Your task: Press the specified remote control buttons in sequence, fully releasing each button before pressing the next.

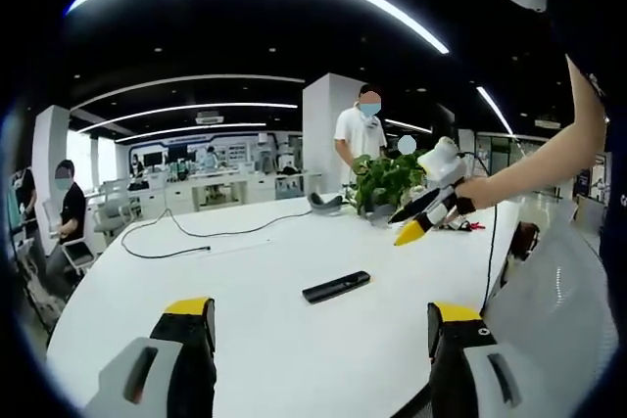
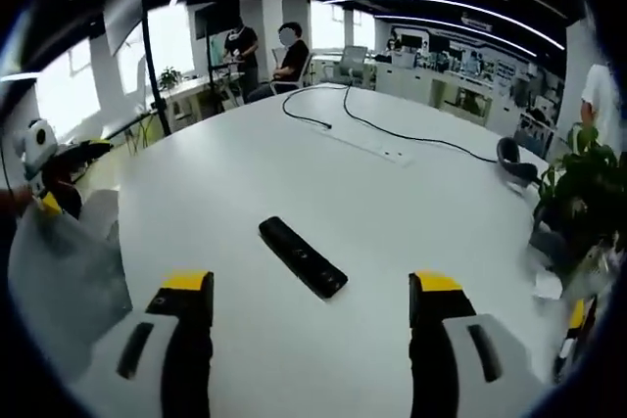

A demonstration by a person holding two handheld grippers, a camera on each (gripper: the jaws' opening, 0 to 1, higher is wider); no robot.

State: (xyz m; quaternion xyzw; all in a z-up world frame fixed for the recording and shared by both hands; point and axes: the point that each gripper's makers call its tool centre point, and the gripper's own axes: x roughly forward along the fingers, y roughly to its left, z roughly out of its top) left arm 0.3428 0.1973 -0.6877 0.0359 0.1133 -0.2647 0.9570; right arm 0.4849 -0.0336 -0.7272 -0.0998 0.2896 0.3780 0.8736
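On the white table [image 1: 274,310] we see the black remote control [image 1: 336,287] lying flat with nothing touching it. Through the left gripper view, the left gripper [image 1: 318,340] has its yellow-tipped jaws spread wide with nothing between them, and the remote sits at twelve o'clock just beyond the gap. At two o'clock the right gripper [image 1: 423,214] hangs in the air above the table, held by a hand [image 1: 477,190]; we cannot tell from there how its jaws stand. Through the right gripper view, that gripper's jaws stand wide apart and empty, the remote at about eleven o'clock. A potted plant [image 1: 382,183] stands behind, and a black cable [image 1: 196,234] trails across the table.
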